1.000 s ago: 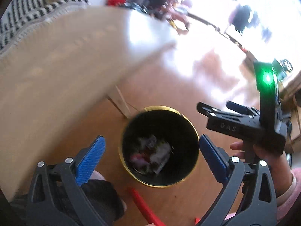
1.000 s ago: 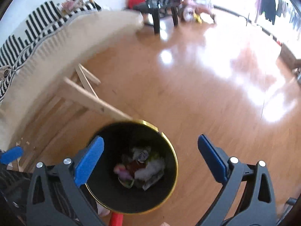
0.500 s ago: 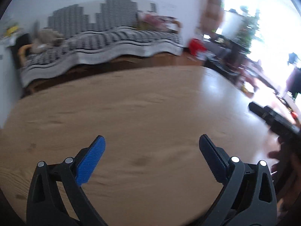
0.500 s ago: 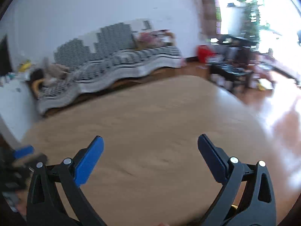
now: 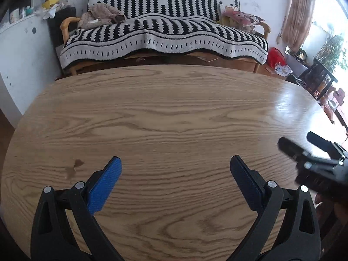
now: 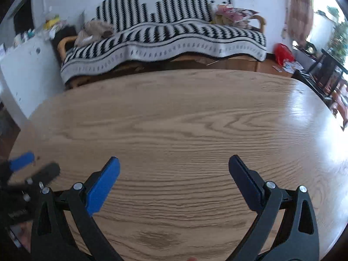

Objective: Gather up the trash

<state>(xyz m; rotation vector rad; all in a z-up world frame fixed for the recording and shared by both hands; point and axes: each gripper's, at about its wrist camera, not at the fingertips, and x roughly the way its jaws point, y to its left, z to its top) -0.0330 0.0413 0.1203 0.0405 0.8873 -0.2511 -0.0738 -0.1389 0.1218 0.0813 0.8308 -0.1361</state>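
Note:
My left gripper [image 5: 175,163] is open above the wooden table [image 5: 174,113], nothing between its blue pads. My right gripper [image 6: 174,163] is open too, over the same table [image 6: 184,119], and holds nothing. The right gripper [image 5: 304,150] shows blurred at the right edge of the left wrist view. In the right wrist view the left gripper [image 6: 34,164] appears blurred at the left edge. No trash lies on the visible tabletop. The bin is out of view.
A small dark stain [image 5: 75,166] marks the tabletop near the left. Behind the table stands a sofa under a black-and-white striped blanket [image 5: 163,32]. A red bag [image 5: 275,57] and dark furniture [image 5: 319,78] stand at the right; a white cabinet [image 5: 24,50] at the left.
A second ago both grippers looked down into the black, gold-rimmed bin holding trash on the floor. Both have since swung up over the table, still open.

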